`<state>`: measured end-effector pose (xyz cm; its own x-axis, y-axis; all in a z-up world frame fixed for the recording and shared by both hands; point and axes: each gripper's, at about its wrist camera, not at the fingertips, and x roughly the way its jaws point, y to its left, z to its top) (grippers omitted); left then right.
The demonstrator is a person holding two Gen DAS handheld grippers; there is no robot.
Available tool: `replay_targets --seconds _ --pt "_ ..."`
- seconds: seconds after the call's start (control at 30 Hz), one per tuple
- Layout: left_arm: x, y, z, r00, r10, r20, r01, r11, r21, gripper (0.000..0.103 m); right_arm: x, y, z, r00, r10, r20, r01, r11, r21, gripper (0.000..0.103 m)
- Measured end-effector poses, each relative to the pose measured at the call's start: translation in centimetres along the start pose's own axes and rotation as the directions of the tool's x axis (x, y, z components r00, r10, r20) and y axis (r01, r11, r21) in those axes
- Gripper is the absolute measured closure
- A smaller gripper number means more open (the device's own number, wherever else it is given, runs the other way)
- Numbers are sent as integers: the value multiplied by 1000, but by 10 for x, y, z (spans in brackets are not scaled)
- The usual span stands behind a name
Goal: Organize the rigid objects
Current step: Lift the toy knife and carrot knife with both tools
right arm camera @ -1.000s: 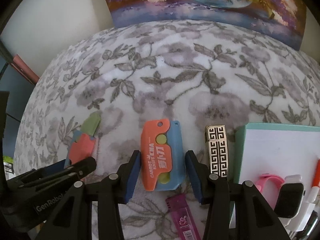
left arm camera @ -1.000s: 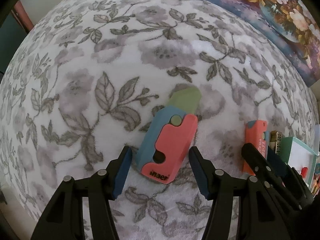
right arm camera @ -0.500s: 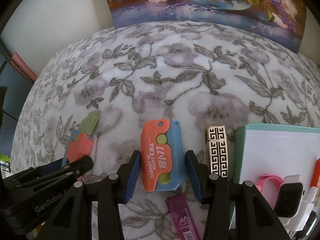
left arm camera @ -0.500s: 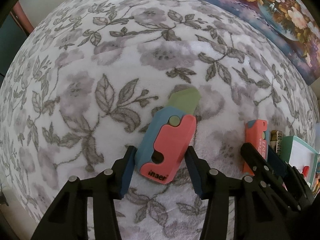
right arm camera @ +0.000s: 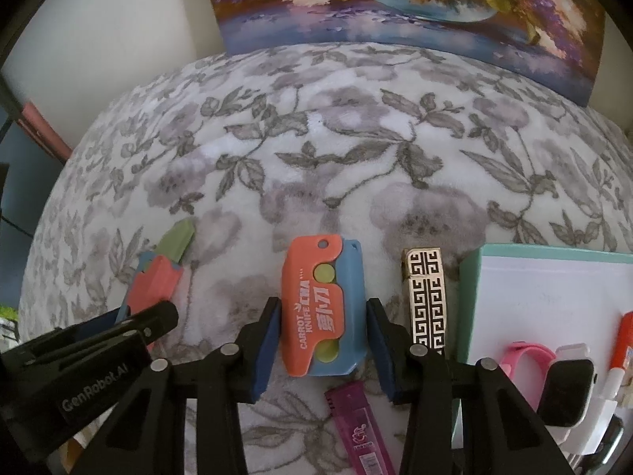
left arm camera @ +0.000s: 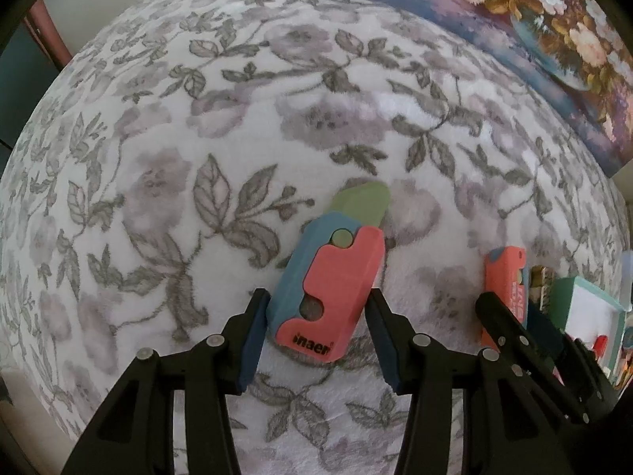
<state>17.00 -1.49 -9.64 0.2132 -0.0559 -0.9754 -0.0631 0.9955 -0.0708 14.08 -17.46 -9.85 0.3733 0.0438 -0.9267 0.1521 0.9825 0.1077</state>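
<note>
Two toy folding knives lie on a floral blanket [left arm camera: 198, 118]. The pink-and-blue knife [left arm camera: 336, 277] has its green blade out and pointing away from me. My left gripper [left arm camera: 316, 293] points steeply down over its handle, and its blue pads [left arm camera: 253, 336] rest against both long sides. The folded orange-and-blue "carrot knife" [right arm camera: 312, 316] sits between the pads of my right gripper [right arm camera: 321, 301], whose jaws are closing. A thin gap still shows at its right pad [right arm camera: 379, 348]. Both knives rest on the blanket.
A gold-and-black patterned lighter [right arm camera: 425, 301] lies just right of the carrot knife, and a magenta lighter [right arm camera: 356, 423] below it. A teal-rimmed white tray [right arm camera: 470, 297] at the right holds a pink strap [right arm camera: 522, 356], a smartwatch [right arm camera: 565, 392] and a marker [right arm camera: 623, 344]. A flower painting [right arm camera: 395, 0] leans at the back.
The left jaws have narrowed from a wide stance onto the sides of the pink-and-blue knife. The right gripper and the carrot knife look nearly the same.
</note>
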Motion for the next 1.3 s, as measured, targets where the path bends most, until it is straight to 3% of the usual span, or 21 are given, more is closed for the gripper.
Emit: replay_targets --seconds 0.4,0.6,0.67,0.73,0.97,1.3 --pt "-56 3 7 990 -24 136 27 999 -17 58 -52 -19 17 995 34 94 -42 996 85 58" --pt "-81 -1 8 981 -76 180 78 997 -5 64 -80 -32 20 991 36 132 -55 989 137 58" --pt "-88 -6 8 978 -81 193 81 997 6 84 -88 -37 19 990 33 141 -54 987 151 58" --pt "-90 -11 5 976 -92 195 90 996 21 93 -95 -42 16 989 33 146 -57 985 160 58" --pt "-93 -25 -1 977 -78 197 67 996 62 94 -106 -56 8 990 19 141 -44 983 178 58" --pt "-50 -11 10 987 -54 153 51 998 23 93 -91 -63 7 993 42 109 -63 978 196 58"
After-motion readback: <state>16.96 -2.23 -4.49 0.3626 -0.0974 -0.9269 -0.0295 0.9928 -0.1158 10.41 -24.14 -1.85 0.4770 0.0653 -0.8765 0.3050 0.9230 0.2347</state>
